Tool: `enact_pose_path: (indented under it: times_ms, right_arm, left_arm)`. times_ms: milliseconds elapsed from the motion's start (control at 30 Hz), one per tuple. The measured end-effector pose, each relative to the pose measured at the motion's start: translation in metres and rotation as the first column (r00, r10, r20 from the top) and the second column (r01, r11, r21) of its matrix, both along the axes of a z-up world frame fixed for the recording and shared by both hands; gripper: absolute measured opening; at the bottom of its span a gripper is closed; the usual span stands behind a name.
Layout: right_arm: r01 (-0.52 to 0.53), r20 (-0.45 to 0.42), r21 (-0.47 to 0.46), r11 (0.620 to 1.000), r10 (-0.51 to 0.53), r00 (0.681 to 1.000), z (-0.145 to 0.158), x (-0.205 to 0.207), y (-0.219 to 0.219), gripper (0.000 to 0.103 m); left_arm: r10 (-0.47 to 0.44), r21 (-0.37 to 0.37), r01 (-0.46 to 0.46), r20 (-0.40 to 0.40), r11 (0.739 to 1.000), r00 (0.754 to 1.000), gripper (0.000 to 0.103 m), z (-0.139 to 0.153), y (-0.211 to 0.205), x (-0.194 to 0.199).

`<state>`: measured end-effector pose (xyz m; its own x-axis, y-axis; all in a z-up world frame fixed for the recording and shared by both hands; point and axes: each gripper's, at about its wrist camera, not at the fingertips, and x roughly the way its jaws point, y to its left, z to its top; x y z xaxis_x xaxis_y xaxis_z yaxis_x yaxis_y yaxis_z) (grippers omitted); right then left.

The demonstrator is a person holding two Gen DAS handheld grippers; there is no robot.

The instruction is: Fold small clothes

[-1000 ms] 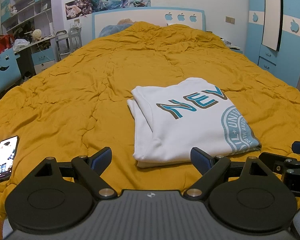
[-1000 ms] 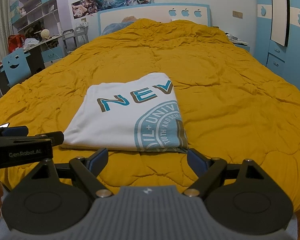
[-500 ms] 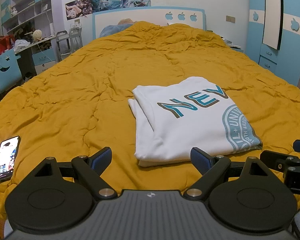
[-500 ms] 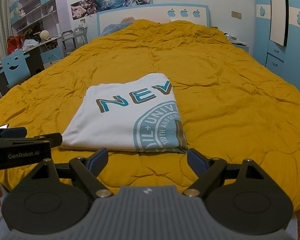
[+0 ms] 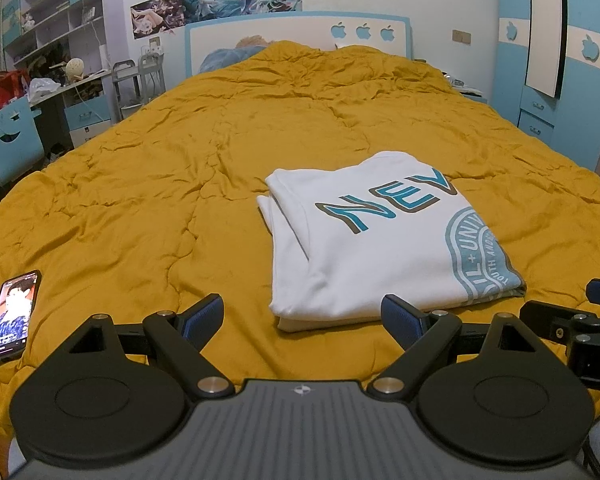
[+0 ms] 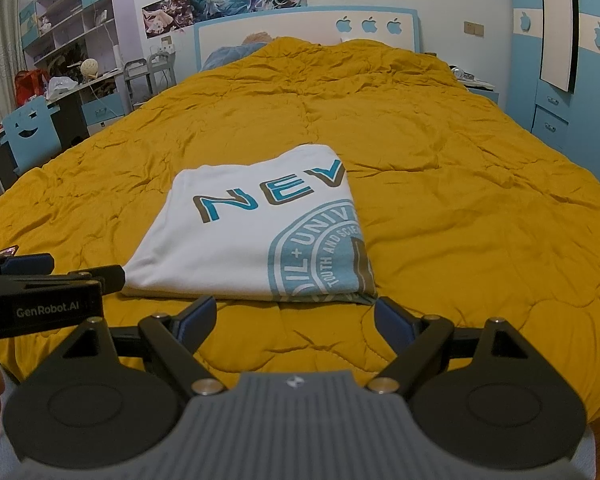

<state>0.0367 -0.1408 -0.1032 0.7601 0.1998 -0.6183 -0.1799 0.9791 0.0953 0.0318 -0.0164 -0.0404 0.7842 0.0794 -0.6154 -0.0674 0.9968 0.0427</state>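
Observation:
A white T-shirt [image 5: 364,248] with teal "NEV" lettering and a round teal emblem lies folded into a flat rectangle on the mustard-yellow quilt [image 5: 160,184]. My left gripper [image 5: 302,316] is open, held just short of the shirt's near edge, nothing between its blue pads. The right wrist view shows the same shirt [image 6: 244,240] ahead and a little left. My right gripper [image 6: 296,316] is open too, its right pad close to the shirt's near right corner. Each gripper appears at the edge of the other's view.
A phone [image 5: 14,316] with a lit screen lies on the quilt at the near left. A desk with a blue chair [image 5: 12,136] and shelves stands left of the bed. Blue wardrobes [image 5: 560,80] line the right wall. The headboard [image 5: 300,36] is far ahead.
Both grippers have drifted back very slightly from the shirt; it sits a touch farther up in both views. The shirt itself has not moved.

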Motion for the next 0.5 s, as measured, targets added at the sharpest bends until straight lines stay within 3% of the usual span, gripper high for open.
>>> enact_pose_path:
  times_ms: [500]
  right_arm:
    - [-0.001, 0.000, -0.001, 1.000, 0.001, 1.000, -0.0009, 0.0003, -0.0002, 0.082]
  left_arm:
    - [0.000, 0.000, 0.000, 0.000, 1.000, 1.000, 0.103, -0.0007, 0.0011, 0.0003]
